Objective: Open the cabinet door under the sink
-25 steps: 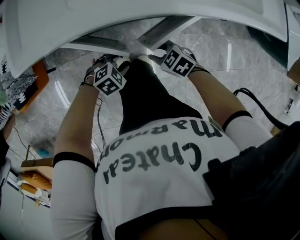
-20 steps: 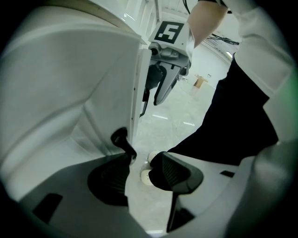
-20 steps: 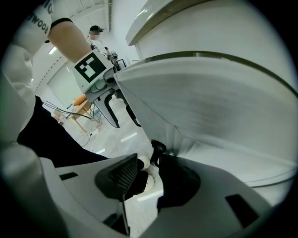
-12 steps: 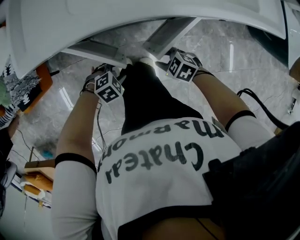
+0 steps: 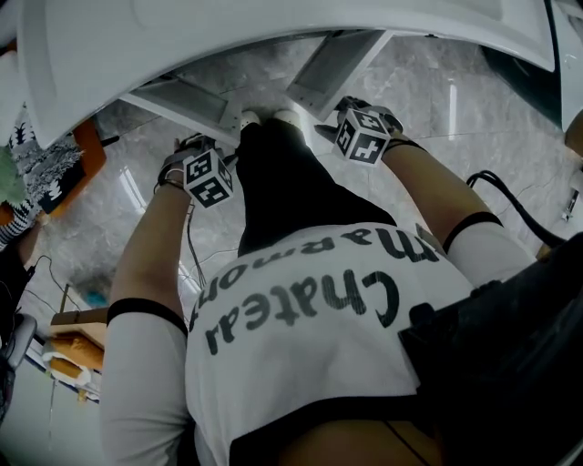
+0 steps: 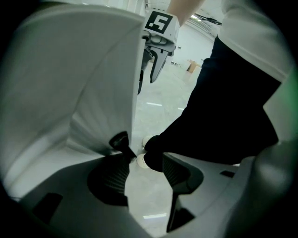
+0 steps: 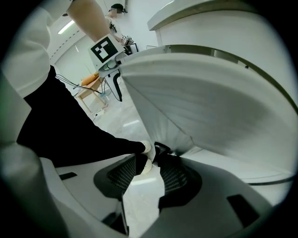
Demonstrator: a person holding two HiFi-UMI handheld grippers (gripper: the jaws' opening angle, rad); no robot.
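**Head view only:** two white flat-panel cabinet doors, the left door [image 5: 178, 98] and the right door [image 5: 332, 62], are standing swung outward in a V beneath the white curved sink front [image 5: 273, 23]. Their top edges are running from the cabinet towards the person. Both forearms are reaching steeply down.

**Gripper views only:**
- The left gripper [image 6: 145, 160] is holding its jaws parted. One tip is lying at the left door's small black knob [image 6: 120, 139], with pale floor in the gap.
- The right gripper [image 7: 148, 160] jaws have just been opening. The right door's black knob [image 7: 160, 149] is sitting at one tip, unclamped.

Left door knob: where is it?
Left gripper view: the black knob sits on the white door near its free edge, just past the picture-left jaw's tip.
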